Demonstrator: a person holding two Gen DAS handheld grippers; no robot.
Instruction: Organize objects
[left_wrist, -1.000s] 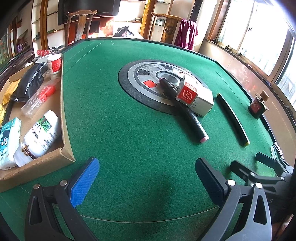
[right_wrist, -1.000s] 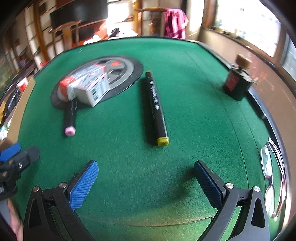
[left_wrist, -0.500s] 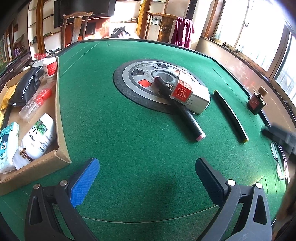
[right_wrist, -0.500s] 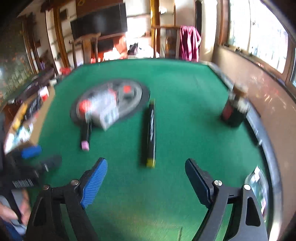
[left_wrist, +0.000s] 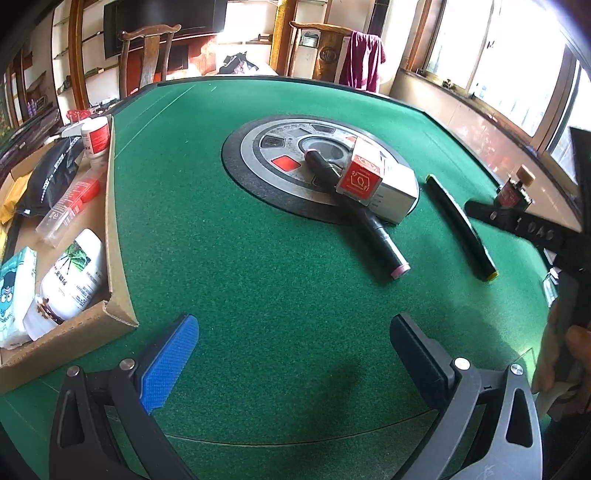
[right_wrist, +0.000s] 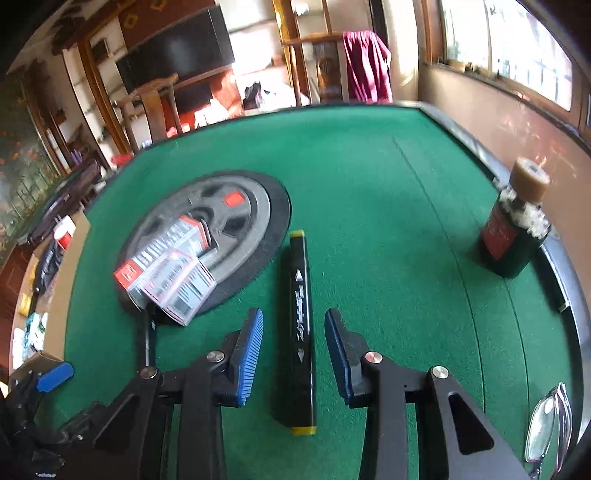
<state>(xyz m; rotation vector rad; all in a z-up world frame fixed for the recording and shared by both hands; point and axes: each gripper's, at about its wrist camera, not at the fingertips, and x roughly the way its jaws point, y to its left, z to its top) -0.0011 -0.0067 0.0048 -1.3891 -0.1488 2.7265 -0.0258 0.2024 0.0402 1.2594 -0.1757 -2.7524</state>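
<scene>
**Box partly filled, several things still on the felt**

From the left wrist view, the cardboard box (left_wrist: 110, 229) at the left edge of the green table (left_wrist: 258, 258) already holds a white bottle (left_wrist: 70, 273), a black pouch (left_wrist: 51, 177), a clear tube with a red cap (left_wrist: 68, 206) and a tissue pack (left_wrist: 14, 291). The left gripper (left_wrist: 291, 354) hangs over bare felt with its jaws spread wide and nothing between them. On the table remain a pink-tipped marker (left_wrist: 373, 232) lying under a small red-and-white carton (left_wrist: 376, 184), and beside them the yellow-tipped marker (left_wrist: 461, 229).

From the right wrist view, the right gripper (right_wrist: 293, 350) has just been closing. The yellow-tipped marker (right_wrist: 301, 325) lies between its pads, but a gap shows on both sides, so it is not pinched yet. A dark bottle with a cork (right_wrist: 513, 229) and eyeglasses (right_wrist: 546, 421) also wait. I judge that roughly half the work is left.
</scene>
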